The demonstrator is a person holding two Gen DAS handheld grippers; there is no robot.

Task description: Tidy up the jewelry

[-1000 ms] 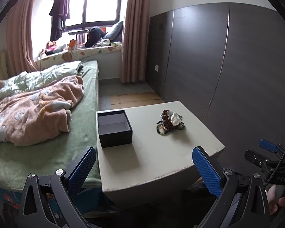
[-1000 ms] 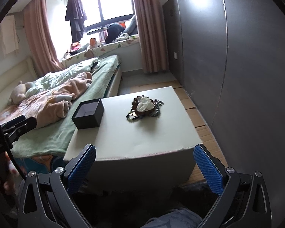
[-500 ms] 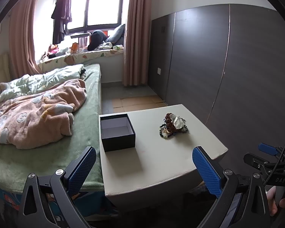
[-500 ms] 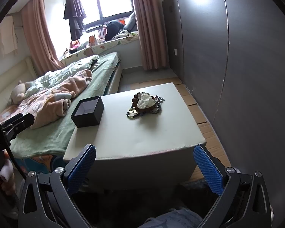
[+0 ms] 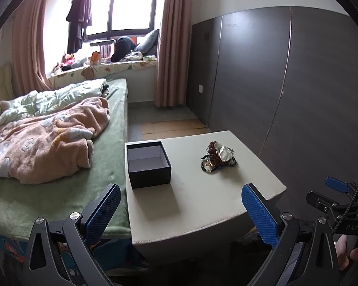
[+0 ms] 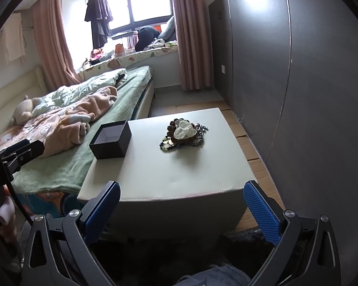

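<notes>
A heap of jewelry [image 5: 217, 157], brown and dark beads with a white piece on top, lies on the far right of a pale square table [image 5: 202, 205]. It also shows in the right wrist view [image 6: 182, 134]. An open, empty black box [image 5: 147, 164] stands on the table's left side, seen too in the right wrist view [image 6: 111, 139]. My left gripper [image 5: 181, 211] is open and empty, held before the table's near edge. My right gripper [image 6: 182, 208] is open and empty, also short of the near edge. The right gripper shows at the left view's right edge [image 5: 339, 197].
A bed with a green sheet [image 5: 59, 190] and a pink blanket [image 5: 43, 140] runs along the table's left side. A dark grey wardrobe wall [image 5: 286, 83] stands close on the right. Cardboard sheets [image 6: 253, 147] cover the floor between table and wall.
Both grippers have risen a little and drawn slightly nearer the table, so the box and jewelry sit lower in the views. Nothing on the table has moved.
</notes>
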